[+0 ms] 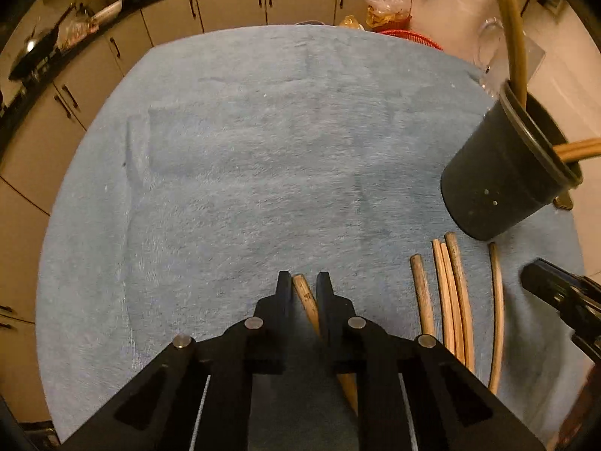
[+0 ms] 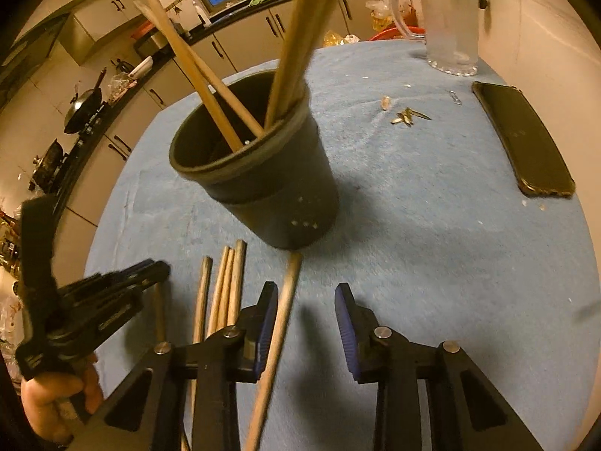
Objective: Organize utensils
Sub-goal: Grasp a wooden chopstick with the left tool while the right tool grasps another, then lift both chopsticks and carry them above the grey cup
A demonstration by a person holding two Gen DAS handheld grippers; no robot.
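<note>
A black cup (image 2: 263, 188) stands on the blue towel (image 1: 244, 150) with several long wooden sticks leaning in it; the same cup (image 1: 503, 173) is at the right in the left wrist view. Several more sticks (image 1: 450, 293) lie side by side in front of it. My left gripper (image 1: 303, 282) points down, shut on a single stick (image 1: 306, 297) left of that row. My right gripper (image 2: 306, 297) is open over the rightmost stick (image 2: 285, 300), which lies beside its left finger with a gap to the other. Each view catches the other gripper at its edge: the left gripper (image 2: 150, 274), the right gripper (image 1: 541, 278).
A dark phone (image 2: 526, 143) lies at the table's right edge, a clear glass jug (image 2: 447, 18) stands at the far right, and small scraps (image 2: 407, 116) lie between them. A red basket (image 1: 409, 35) sits beyond the far edge. Kitchen cabinets run behind.
</note>
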